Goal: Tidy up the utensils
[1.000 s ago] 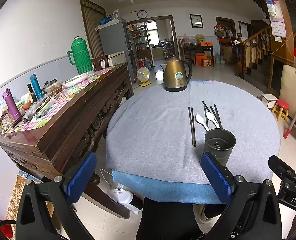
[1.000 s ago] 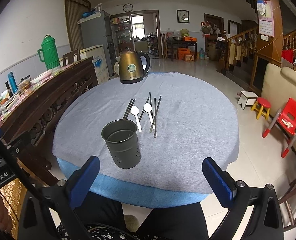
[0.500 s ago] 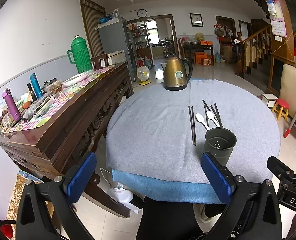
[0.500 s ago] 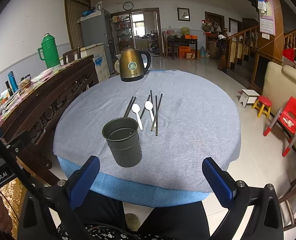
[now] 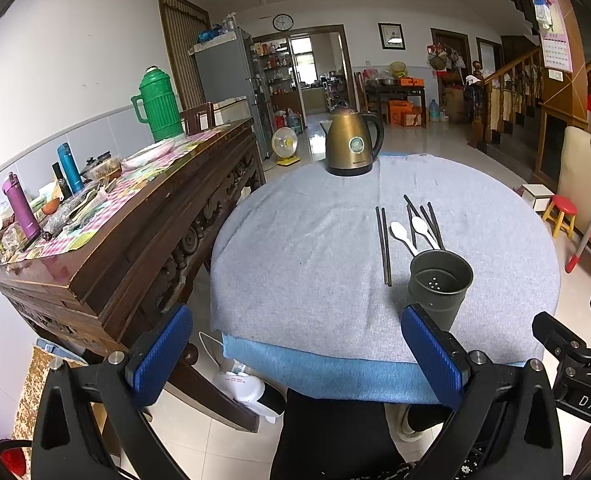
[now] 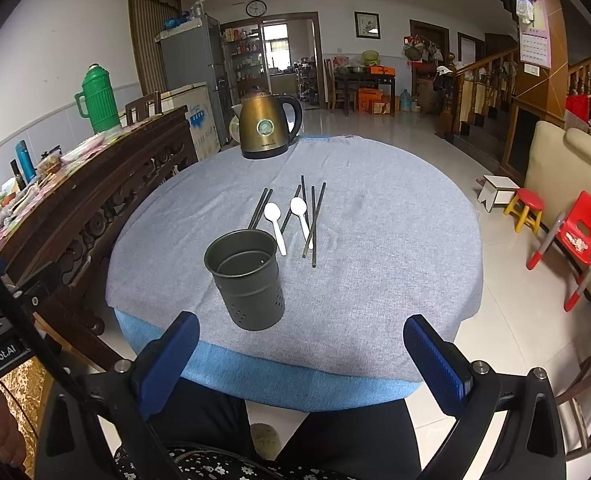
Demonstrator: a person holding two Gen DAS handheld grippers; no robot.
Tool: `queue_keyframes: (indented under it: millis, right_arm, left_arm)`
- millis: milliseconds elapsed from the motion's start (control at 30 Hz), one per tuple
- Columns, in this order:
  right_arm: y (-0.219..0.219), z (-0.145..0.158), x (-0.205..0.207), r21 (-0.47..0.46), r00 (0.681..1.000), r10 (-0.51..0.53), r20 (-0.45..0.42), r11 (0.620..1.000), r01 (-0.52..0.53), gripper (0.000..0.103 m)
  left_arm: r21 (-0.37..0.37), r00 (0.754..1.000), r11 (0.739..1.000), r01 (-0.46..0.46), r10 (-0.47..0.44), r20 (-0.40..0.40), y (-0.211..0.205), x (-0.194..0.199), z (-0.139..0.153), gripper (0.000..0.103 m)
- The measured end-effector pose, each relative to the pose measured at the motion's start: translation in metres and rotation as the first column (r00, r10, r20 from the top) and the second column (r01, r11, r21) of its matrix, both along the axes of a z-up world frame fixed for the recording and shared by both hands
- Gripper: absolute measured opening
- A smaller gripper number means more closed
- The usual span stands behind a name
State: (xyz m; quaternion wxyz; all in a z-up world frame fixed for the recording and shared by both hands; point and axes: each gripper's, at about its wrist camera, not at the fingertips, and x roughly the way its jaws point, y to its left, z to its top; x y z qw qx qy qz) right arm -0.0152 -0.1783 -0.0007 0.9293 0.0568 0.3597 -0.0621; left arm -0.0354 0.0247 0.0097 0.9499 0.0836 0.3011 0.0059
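A dark grey perforated utensil cup stands upright and empty near the front of the round table; it also shows in the left wrist view. Behind it lie two white spoons and several dark chopsticks; one chopstick pair lies left of the spoons. My left gripper is open and empty before the table's front edge. My right gripper is open and empty, just short of the cup.
A bronze electric kettle stands at the table's far side. A dark wooden sideboard with bottles and a green thermos runs along the left. A red child's chair and stools stand on the floor at right.
My right gripper has moved forward toward the table, so the cup and utensils look nearer. My left gripper has barely moved. Both stay open.
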Motion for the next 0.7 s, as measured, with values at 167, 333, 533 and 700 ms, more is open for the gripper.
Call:
queue_keyframes:
  millis: [167,333,533,700]
  right_arm:
    - [0.0000,-0.0006,-0.0006,0.000,1.000,0.000,-0.001,1.000,0.000,0.103]
    - [0.0007,-0.0014,-0.0007,-0.001,1.000,0.001,-0.003,1.000,-0.001,0.103]
    - [-0.0001,-0.0030,0.0002,0.001,1.000,0.001,-0.008,1.000,-0.001,0.103]
    - [-0.0016,-0.0051,0.0033,-0.002,1.000,-0.002,-0.021,1.000,0.001,0.103]
  left_arm:
    - [0.001,1.000,1.000,0.002,-0.002,-0.003,-0.0008,0.0000,-0.0005,0.103]
    - [0.000,1.000,1.000,0.001,-0.001,-0.006,-0.0006,0.0008,-0.0014,0.103]
    - [-0.005,1.000,1.000,0.003,-0.003,-0.014,-0.0004,0.0040,-0.0045,0.103]
    - [-0.015,1.000,1.000,0.003,-0.003,-0.022,-0.0014,0.0087,-0.0067,0.103]
